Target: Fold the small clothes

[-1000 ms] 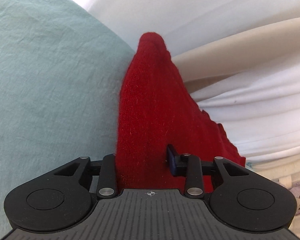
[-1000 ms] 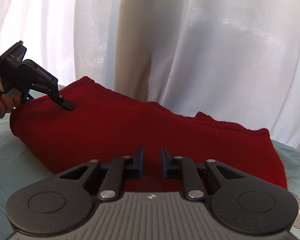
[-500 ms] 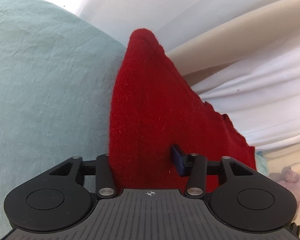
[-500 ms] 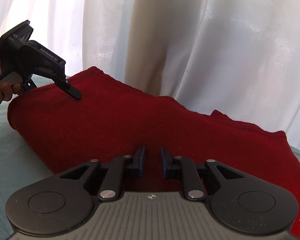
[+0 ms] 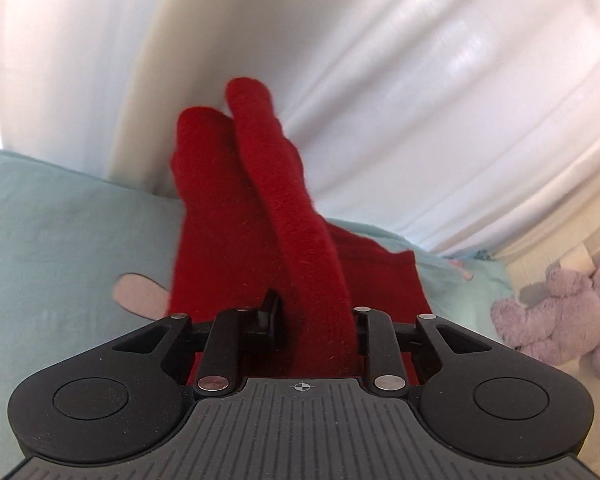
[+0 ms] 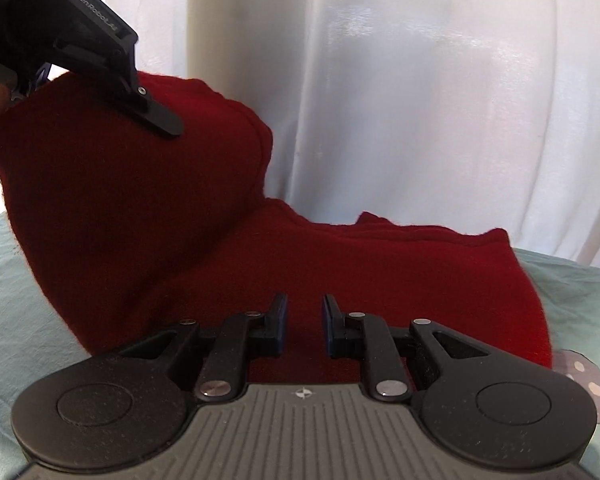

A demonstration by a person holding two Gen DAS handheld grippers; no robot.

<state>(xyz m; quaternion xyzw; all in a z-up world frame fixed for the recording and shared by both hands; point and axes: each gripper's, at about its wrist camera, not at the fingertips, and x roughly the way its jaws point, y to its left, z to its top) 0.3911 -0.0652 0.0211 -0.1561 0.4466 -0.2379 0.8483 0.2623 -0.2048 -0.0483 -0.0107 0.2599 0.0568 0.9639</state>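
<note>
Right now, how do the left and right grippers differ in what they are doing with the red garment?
The left gripper has a raised fold of the red garment between its closing jaws; the right gripper is low over the flat part, pinching nothing visible. The left is held high with cloth hanging from it; the right sits near the teal sheet. Both are black two-finger tools.

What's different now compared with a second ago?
The left hand-held gripper has lifted its end of the red knitted garment off the pale green sheet and swung it toward the other end; its jaws are closing on the cloth. The right hand-held gripper stayed low over the garment's near edge.
</note>
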